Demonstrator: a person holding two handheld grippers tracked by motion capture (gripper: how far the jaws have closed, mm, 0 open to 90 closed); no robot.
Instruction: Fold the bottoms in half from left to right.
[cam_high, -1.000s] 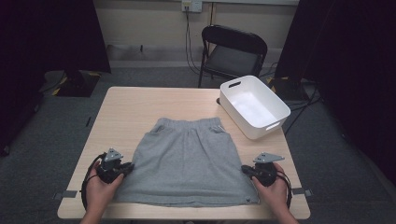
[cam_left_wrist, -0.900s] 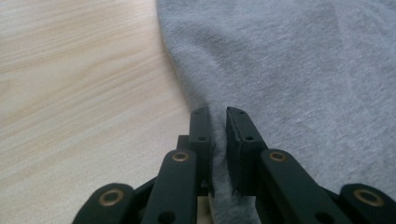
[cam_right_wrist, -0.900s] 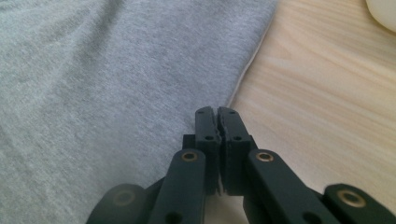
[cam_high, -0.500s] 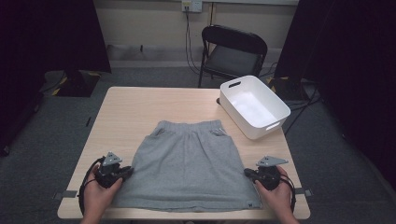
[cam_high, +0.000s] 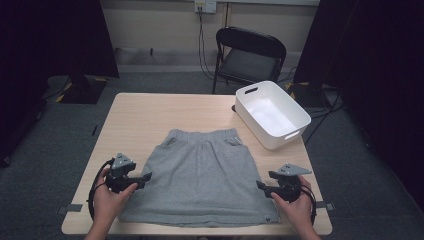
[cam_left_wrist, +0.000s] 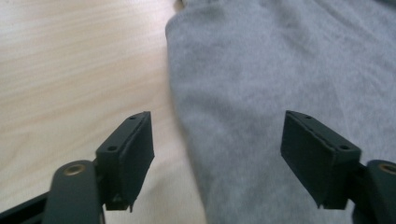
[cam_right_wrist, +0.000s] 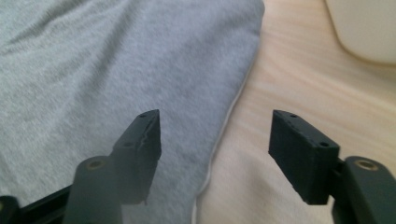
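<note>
Both tongs, left (cam_high: 146, 177) & right (cam_high: 260, 185), have just been opening; jaws apart, nothing clamped. Soft grey fabric skirt (cam_high: 202, 177) lies flat, mid-worktop (cam_high: 150, 115). Limp, light: pinch side edges near hem.

Light wooden table (cam_high: 150, 120), grey skirt (cam_high: 202, 175) spread flat, white bin (cam_high: 272, 114) at far right corner

A grey skirt (cam_high: 200, 177) of soft, fleecy cloth lies spread flat on the tabletop (cam_high: 150, 115), near the front edge and about midway between left and right. Its gathered waistband points to the far side; the wider hem runs along the near edge. Two small pocket openings sit just below the waistband. The cloth is smooth, with only faint creases, and nothing presses on it.
</note>
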